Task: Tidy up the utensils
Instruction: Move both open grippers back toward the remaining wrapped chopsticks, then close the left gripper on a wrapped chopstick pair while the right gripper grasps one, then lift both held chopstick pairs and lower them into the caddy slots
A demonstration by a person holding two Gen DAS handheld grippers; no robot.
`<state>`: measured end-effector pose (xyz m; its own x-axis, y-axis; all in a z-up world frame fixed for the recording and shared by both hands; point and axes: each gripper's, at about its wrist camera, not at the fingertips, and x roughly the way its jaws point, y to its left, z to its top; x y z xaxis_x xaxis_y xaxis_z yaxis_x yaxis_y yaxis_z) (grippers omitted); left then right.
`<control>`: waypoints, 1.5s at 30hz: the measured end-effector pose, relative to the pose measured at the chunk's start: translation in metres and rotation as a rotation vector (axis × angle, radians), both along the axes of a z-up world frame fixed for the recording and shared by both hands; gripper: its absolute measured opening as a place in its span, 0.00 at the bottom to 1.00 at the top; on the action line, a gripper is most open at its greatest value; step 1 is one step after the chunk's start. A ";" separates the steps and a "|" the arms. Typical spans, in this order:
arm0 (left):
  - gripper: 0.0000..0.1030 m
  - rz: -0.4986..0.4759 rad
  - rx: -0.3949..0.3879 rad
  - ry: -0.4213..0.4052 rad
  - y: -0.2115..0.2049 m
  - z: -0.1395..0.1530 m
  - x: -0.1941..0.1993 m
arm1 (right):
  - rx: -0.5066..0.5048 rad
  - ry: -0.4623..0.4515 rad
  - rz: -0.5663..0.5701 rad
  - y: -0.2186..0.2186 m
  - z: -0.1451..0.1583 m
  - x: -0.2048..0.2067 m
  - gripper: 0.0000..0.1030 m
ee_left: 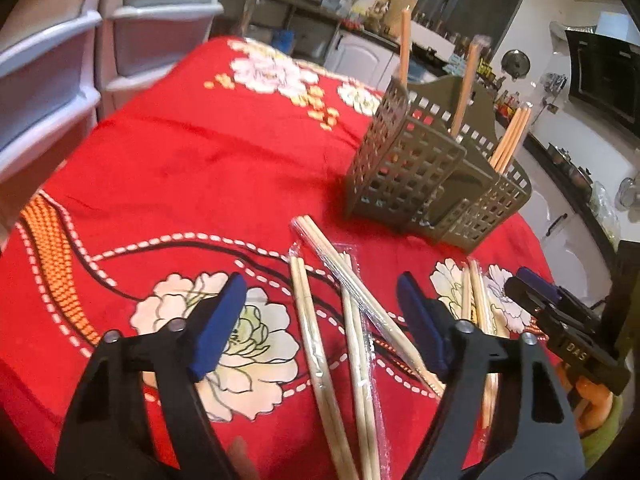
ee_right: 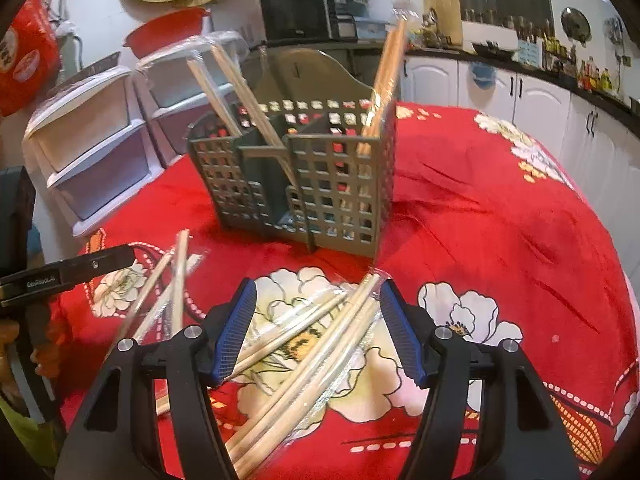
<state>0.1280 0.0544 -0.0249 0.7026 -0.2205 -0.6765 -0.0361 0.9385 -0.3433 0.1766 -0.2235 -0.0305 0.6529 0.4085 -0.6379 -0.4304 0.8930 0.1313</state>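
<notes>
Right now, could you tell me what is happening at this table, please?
A person holding a gripper in each hand is sorting wrapped chopsticks into a grey slotted utensil caddy on a red floral tablecloth. Several pairs already stand upright in the caddy. The left gripper and the right gripper are both open, each poised over its own cluster of loose pairs on the cloth. Neither holds anything yet.

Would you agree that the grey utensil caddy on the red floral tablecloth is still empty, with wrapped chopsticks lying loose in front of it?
Not quite: the caddy is not empty. The right wrist view shows chopsticks already standing in its compartments. The rest holds: it sits on the red floral tablecloth, with wrapped chopsticks loose in front.
</notes>
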 end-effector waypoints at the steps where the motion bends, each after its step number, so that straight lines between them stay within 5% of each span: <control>1: 0.59 -0.007 -0.005 0.007 0.001 -0.001 0.002 | 0.000 0.012 -0.005 -0.001 -0.002 0.004 0.60; 6: 0.50 -0.037 -0.050 0.071 0.003 -0.007 0.028 | -0.023 0.051 -0.027 -0.002 -0.012 0.022 0.60; 15: 0.50 -0.029 -0.024 0.112 -0.001 -0.015 0.068 | -0.002 0.143 -0.068 -0.006 -0.030 0.060 0.54; 20: 0.48 -0.022 -0.035 0.123 0.000 -0.020 0.078 | 0.032 0.192 -0.083 -0.011 -0.039 0.075 0.45; 24: 0.30 -0.020 -0.033 0.126 0.000 -0.022 0.084 | 0.045 0.203 -0.091 -0.014 -0.042 0.084 0.26; 25: 0.26 -0.021 -0.034 0.127 -0.001 -0.022 0.085 | 0.042 0.202 -0.098 -0.015 -0.042 0.085 0.18; 30: 0.11 -0.025 -0.030 0.123 -0.002 -0.019 0.088 | 0.070 0.192 -0.090 -0.017 -0.038 0.084 0.13; 45: 0.05 -0.052 -0.025 0.010 -0.013 0.017 0.066 | 0.136 0.094 0.006 -0.015 0.004 0.049 0.10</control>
<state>0.1937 0.0412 -0.0076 0.6831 -0.2732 -0.6773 0.0085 0.9303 -0.3666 0.2261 -0.2383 -0.0263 0.5902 0.4988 -0.6348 -0.4157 0.8618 0.2907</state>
